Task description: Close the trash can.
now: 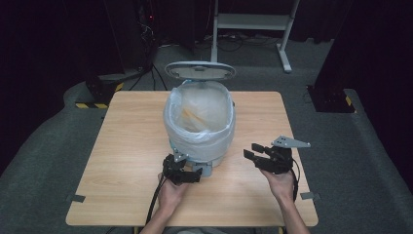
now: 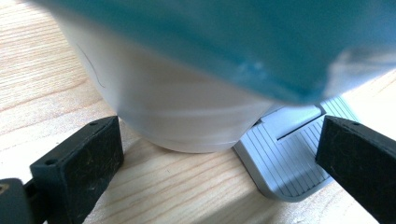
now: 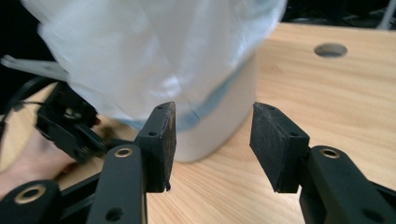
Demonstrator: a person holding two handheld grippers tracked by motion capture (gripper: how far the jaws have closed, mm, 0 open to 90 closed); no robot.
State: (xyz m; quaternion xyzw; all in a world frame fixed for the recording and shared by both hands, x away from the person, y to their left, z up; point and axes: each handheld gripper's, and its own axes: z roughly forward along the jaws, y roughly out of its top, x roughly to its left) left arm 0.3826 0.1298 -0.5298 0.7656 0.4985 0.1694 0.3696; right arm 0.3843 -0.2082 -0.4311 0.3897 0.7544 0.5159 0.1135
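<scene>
The small white round pedal bin (image 1: pixel 199 127) stands in the middle of the wooden table (image 1: pixel 122 161). Its lid (image 1: pixel 200 71) is up, and a thin clear plastic bag (image 1: pixel 204 114) lines it and folds over the rim. The bag looks put in already; tidying it seems left to do. At 7 o'clock from the bin, the left gripper (image 1: pixel 195 174) sits wide open by the grey foot pedal (image 2: pixel 289 163), holding nothing. At 4 o'clock, the right gripper (image 1: pixel 254 151) is half open and empty.

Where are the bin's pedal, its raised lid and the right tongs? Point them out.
pedal (image 2: pixel 285 158): left gripper view, ribbed grey tread.
raised lid (image 1: pixel 200 71): high view, middle of its underside.
right tongs (image 1: pixel 254 150): high view, between the two open tips.
</scene>
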